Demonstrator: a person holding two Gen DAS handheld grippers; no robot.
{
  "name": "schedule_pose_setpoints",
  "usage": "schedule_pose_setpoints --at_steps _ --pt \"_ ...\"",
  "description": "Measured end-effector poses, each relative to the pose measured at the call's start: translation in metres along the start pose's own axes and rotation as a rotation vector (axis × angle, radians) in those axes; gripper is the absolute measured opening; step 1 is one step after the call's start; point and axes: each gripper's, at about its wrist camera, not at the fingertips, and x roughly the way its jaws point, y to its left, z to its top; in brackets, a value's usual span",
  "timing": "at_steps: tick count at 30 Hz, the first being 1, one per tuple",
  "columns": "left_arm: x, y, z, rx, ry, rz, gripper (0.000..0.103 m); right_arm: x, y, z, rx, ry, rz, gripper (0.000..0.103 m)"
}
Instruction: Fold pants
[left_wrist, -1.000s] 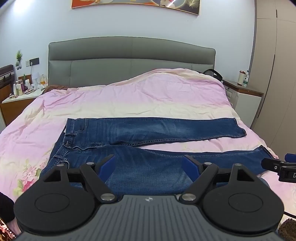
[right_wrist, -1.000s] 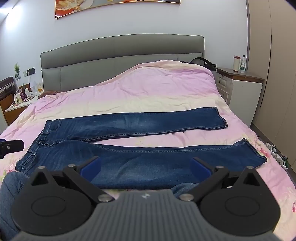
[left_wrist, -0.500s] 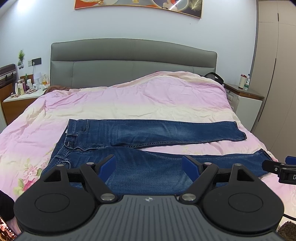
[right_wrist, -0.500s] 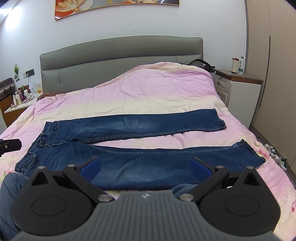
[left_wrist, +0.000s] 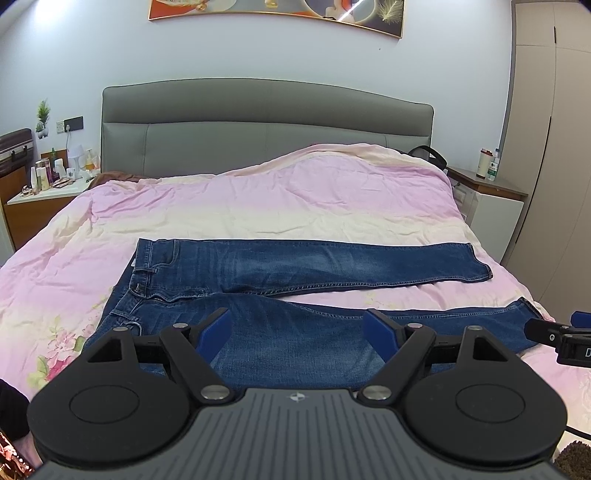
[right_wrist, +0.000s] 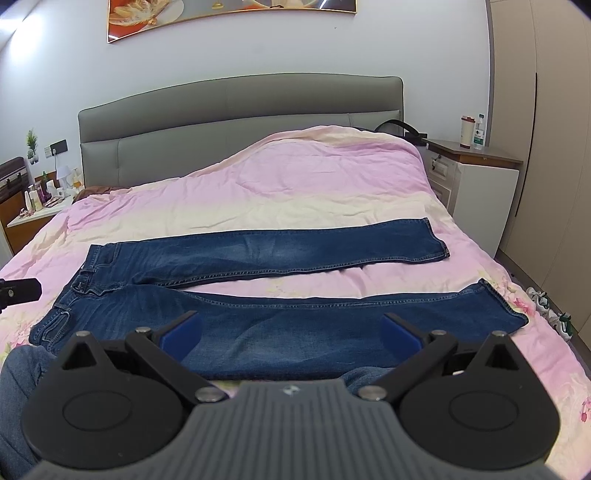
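Note:
Blue jeans lie flat on a pink bedspread, waist to the left, both legs spread apart and running to the right. They also show in the right wrist view. My left gripper is open and empty, held above the near leg close to the waist. My right gripper is open and empty, held above the middle of the near leg. The right gripper's tip shows at the right edge of the left wrist view.
A grey headboard stands at the back. A nightstand with bottles is at the left, a white nightstand at the right, wardrobe doors beyond it. Shoes lie on the floor by the bed's right side.
Both grippers have tilted up and drawn back slightly; the jeans sit a little lower in both views. The jeans have not moved.

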Motion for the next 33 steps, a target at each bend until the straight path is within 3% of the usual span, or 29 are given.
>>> schedule_pose_setpoints --at_steps 33 --pt "0.0008 0.0007 0.0007 -0.012 0.001 -0.004 0.094 0.0046 0.0008 -0.0005 -0.004 0.016 0.002 0.098"
